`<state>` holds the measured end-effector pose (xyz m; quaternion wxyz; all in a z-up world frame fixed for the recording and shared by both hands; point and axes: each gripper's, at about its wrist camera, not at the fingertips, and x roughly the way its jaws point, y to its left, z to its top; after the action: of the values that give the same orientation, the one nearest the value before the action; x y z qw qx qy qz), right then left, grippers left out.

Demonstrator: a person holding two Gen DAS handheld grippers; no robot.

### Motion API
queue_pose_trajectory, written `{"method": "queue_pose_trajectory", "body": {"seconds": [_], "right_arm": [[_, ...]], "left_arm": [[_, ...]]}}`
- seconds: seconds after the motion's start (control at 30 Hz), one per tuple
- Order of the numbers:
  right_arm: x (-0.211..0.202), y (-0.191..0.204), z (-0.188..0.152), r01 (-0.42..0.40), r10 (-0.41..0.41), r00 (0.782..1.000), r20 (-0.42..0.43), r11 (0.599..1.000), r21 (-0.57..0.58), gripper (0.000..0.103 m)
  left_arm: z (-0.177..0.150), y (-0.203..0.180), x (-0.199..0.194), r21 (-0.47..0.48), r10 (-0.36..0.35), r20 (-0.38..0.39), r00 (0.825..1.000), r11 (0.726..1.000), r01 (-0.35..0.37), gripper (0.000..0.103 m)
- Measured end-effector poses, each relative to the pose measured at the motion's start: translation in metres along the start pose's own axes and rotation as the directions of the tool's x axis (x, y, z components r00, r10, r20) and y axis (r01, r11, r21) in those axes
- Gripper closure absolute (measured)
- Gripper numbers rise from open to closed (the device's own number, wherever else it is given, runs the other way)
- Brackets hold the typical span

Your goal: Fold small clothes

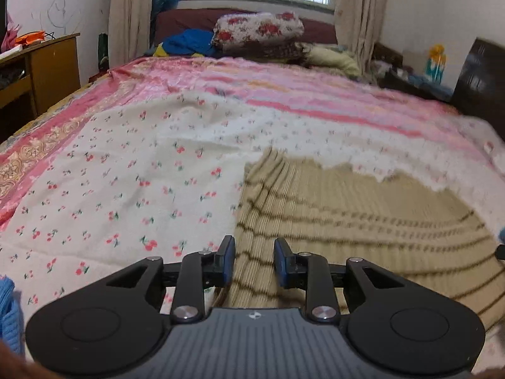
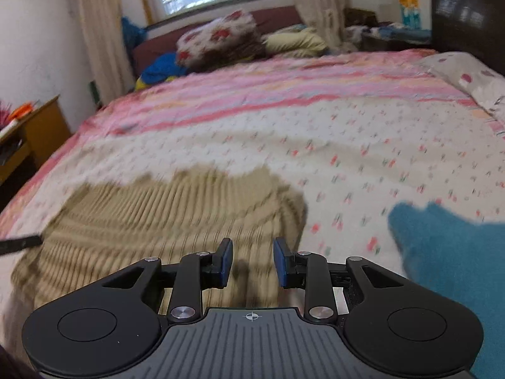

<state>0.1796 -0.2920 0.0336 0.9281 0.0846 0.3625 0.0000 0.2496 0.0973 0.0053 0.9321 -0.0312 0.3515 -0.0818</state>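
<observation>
Tan knit (image 1: 347, 221): your task piece, a ribbed beige garment with thin dark stripes, lies spread on the near part of the bed, just ahead of both tools. Its far edge looks wavy and uneven, so a fold taken now may well come out crooked.
Left gripper (image 1: 254, 260): jaws stand parted with nothing between them, hovering over the garment's left edge. If you close here you may pinch the cherry-print sheet (image 1: 110, 183) along with the knit and drag the bedding into the fold.
Right gripper (image 2: 253, 260): also spread apart and empty, above the garment's near right part. Whether the tips touch the cloth I cannot tell; both views are blurred.
Grip risk: this looks like loose ribbed knit, so you could catch only the top layer, and it would stretch or slip when lifted.
Teal garment (image 2: 448, 252): fuzzy, just right of your right tool, apart from the tan piece. A wide swing right could snag it.
Blue knit (image 1: 9, 312): at the near left edge, beside your left tool; same snag risk.
Pillows and heaped clothes (image 1: 258, 28): at the far end, well apart, no likely trouble.
</observation>
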Motion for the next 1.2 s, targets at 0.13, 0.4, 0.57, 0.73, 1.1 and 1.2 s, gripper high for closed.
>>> {"method": "queue_pose_trajectory", "body": {"seconds": [0.13, 0.4, 0.57, 0.73, 1.1, 1.2], "right_arm": [[0.012, -0.008, -0.010, 0.043, -0.042, 0.997, -0.058, 0.999, 0.004, 0.074], [-0.009, -0.015, -0.010, 0.004, -0.003, 1.000, -0.026, 0.998, 0.061, 0.071], [-0.002, -0.025, -0.018, -0.022, 0.031, 0.997, -0.069, 0.991, 0.133, 0.066], [0.004, -0.022, -0.021, -0.004, 0.015, 0.997, -0.082, 0.991, 0.137, 0.066], [0.002, -0.014, -0.016, 0.061, -0.056, 0.994, -0.091, 0.997, 0.056, 0.066], [-0.007, -0.011, -0.014, 0.067, -0.063, 0.995, -0.072, 0.996, 0.063, 0.066]], "left_arm": [[-0.007, 0.010, 0.004, -0.013, 0.023, -0.044, 0.999, 1.000, -0.024, 0.064], [-0.011, 0.035, -0.018, -0.121, -0.051, -0.047, 0.998, 0.992, 0.045, 0.064], [-0.019, 0.043, -0.012, -0.196, -0.101, -0.070, 0.992, 0.977, 0.086, 0.059], [-0.021, 0.039, -0.006, -0.193, -0.090, -0.082, 0.993, 0.979, 0.073, 0.058], [-0.028, 0.050, -0.015, -0.238, -0.069, -0.059, 0.996, 0.970, 0.054, 0.058], [-0.027, 0.052, -0.019, -0.244, -0.080, -0.061, 0.995, 0.968, 0.062, 0.058]]}}
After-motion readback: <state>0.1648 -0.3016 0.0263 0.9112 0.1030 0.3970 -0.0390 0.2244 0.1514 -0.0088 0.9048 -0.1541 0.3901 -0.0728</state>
